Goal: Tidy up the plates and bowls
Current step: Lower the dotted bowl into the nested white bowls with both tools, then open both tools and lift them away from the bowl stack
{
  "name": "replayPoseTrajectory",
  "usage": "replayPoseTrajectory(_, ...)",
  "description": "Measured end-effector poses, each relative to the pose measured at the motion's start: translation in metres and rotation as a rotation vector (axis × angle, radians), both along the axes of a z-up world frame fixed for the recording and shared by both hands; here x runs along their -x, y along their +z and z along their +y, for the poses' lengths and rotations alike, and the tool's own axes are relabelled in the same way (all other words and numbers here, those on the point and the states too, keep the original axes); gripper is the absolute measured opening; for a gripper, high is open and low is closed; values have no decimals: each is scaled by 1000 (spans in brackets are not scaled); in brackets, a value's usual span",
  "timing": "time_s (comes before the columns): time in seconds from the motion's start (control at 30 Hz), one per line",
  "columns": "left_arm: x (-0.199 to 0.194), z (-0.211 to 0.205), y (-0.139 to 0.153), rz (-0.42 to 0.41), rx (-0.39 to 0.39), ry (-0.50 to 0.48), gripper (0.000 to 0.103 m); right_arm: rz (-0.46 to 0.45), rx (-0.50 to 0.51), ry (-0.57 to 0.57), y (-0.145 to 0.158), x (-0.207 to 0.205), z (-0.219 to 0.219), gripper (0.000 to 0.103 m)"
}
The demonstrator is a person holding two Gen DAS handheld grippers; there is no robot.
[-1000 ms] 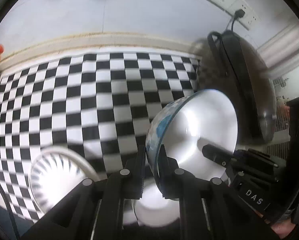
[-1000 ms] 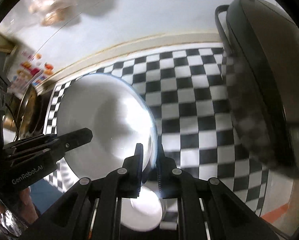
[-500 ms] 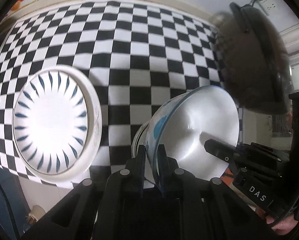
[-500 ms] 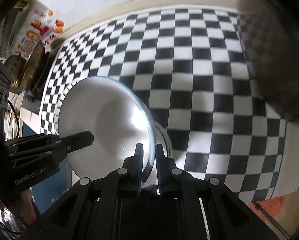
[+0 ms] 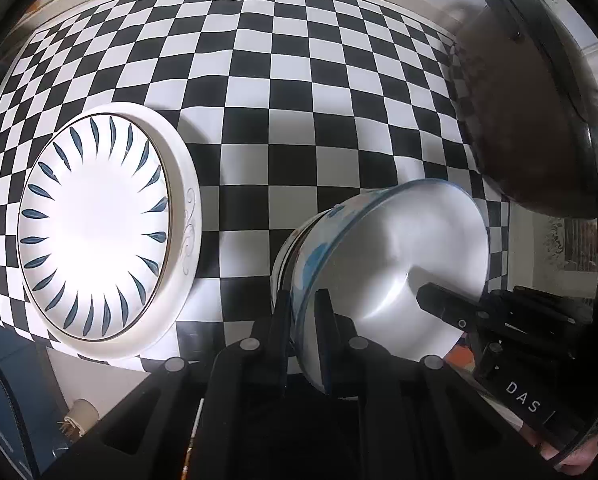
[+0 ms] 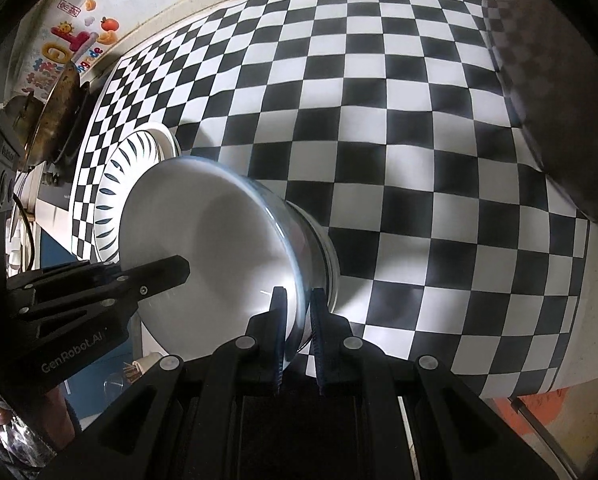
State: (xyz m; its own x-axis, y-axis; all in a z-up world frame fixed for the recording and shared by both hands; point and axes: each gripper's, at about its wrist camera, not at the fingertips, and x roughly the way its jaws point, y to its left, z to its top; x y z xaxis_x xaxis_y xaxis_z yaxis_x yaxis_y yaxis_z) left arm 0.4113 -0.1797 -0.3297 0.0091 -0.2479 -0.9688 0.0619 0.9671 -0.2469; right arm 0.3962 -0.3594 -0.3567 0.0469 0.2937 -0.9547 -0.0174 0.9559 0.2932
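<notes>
Left wrist view, fingers: the left gripper [image 5: 302, 320] is clenched on the rim of the bowl [image 5: 395, 256], one finger outside the wall and one inside
Right wrist view, fingers: the right gripper [image 6: 297, 320] is clamped on the opposite side of the same bowl's [image 6: 219, 248] rim, one finger against the white inside, the other on the outer wall
Pose of the hands: both grippers point steeply down at the tabletop; each shows in the other's camera, the right gripper [image 5: 495, 320] reaching in from the right edge of the left view, the left gripper [image 6: 139, 280] from the left edge of the right view, fingertips over the bowl's inside
Bowl: white inside, blue rim line, blue pattern on the outer wall; held between the two grippers at opposite sides of its rim, its foot down by the checkered cloth [image 5: 299, 80]; whether it touches the cloth I cannot tell
Plate: a white plate [image 5: 95, 232] with dark blue leaf strokes round its edge lies flat on the cloth, just beside the bowl and apart from it; its rim [image 6: 147, 148] peeks out behind the bowl in the right view
Beyond: a dark lidded pot [image 5: 539, 112] stands at the cloth's far right side
</notes>
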Motion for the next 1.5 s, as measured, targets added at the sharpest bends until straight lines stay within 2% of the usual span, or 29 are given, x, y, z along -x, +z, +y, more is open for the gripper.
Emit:
replayPoseTrajectory(0.37, 0, 4, -3, 27, -2, 14, 10, 70, 4, 0, -7, -7, 6, 14)
replayPoseTrajectory(0.5, -1, 8, -3, 27, 7, 22, 10, 81, 7, -18, -4, -8, 3, 22)
replayPoseTrajectory(0.77, -2, 3, 0, 9, -14, 3, 10, 84, -1, -22, -3, -6, 2, 22)
replayPoseTrajectory(1.2, 3, -2, 2, -16, -49, 22, 10, 81, 26, -2, -4, -4, 7, 20)
replayPoseTrajectory(1.37, 11, -4, 17, -62, -106, 34, 11, 39, 51, 15, 10, 1, 5, 20)
replayPoseTrajectory(1.5, 24, -3, 41, -110, -126, 54, 19, -9, 79, 28, 31, 13, 0, 20)
